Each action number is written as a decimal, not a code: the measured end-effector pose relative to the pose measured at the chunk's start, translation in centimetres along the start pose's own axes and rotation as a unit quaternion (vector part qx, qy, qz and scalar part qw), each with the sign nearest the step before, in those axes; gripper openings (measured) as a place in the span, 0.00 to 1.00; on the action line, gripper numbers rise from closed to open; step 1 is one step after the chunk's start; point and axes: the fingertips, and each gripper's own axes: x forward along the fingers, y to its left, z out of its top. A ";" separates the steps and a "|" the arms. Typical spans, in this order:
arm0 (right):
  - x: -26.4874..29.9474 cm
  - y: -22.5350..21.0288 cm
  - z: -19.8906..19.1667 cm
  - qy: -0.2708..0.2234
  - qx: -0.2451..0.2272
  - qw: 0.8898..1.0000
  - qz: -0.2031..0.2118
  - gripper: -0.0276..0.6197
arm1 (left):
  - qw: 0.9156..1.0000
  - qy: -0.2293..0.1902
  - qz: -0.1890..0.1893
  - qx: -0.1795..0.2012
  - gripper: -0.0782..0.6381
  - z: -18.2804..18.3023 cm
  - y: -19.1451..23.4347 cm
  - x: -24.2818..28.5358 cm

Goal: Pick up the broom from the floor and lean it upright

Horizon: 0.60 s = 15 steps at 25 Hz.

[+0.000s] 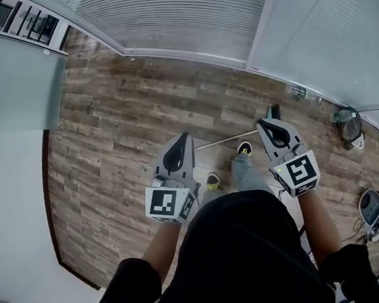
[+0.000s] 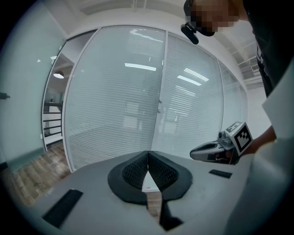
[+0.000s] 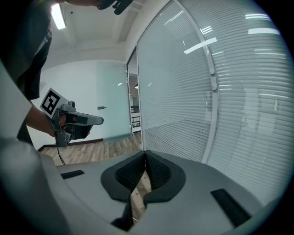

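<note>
The broom lies on the wooden floor; its thin pale handle [image 1: 225, 140] runs between my two grippers in the head view. A dark piece [image 1: 274, 111] just beyond the right gripper may be its head, partly hidden. My left gripper [image 1: 187, 136] hovers above the floor left of the handle, shut with nothing in it. My right gripper [image 1: 261, 123] is over the handle's right end, also shut and empty. The left gripper view shows its own shut jaws [image 2: 148, 153] and the right gripper [image 2: 216, 151] beside them. The right gripper view shows shut jaws [image 3: 145, 153] and the left gripper [image 3: 78, 120].
Glass walls with blinds [image 1: 184, 16] run along the far side and right. A dark bag-like object [image 1: 349, 124] and a small device with cables [image 1: 372, 208] sit at the right. The person's shoes [image 1: 244, 148] stand close to the handle. A white wall [image 1: 15, 196] is at left.
</note>
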 end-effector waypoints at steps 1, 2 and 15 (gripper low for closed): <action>0.5 -0.6 -0.2 0.001 0.003 1.000 0.008 0.07 | 1.000 0.004 0.009 -0.001 0.14 0.0 0.1 0.4; 0.9 -1.1 -0.4 0.004 0.005 1.000 0.017 0.07 | 1.000 0.008 0.020 -0.003 0.14 0.0 0.3 0.7; 7.7 0.1 -2.1 0.033 -0.028 0.990 0.132 0.07 | 0.992 0.031 0.123 -0.017 0.14 -1.5 5.0 0.3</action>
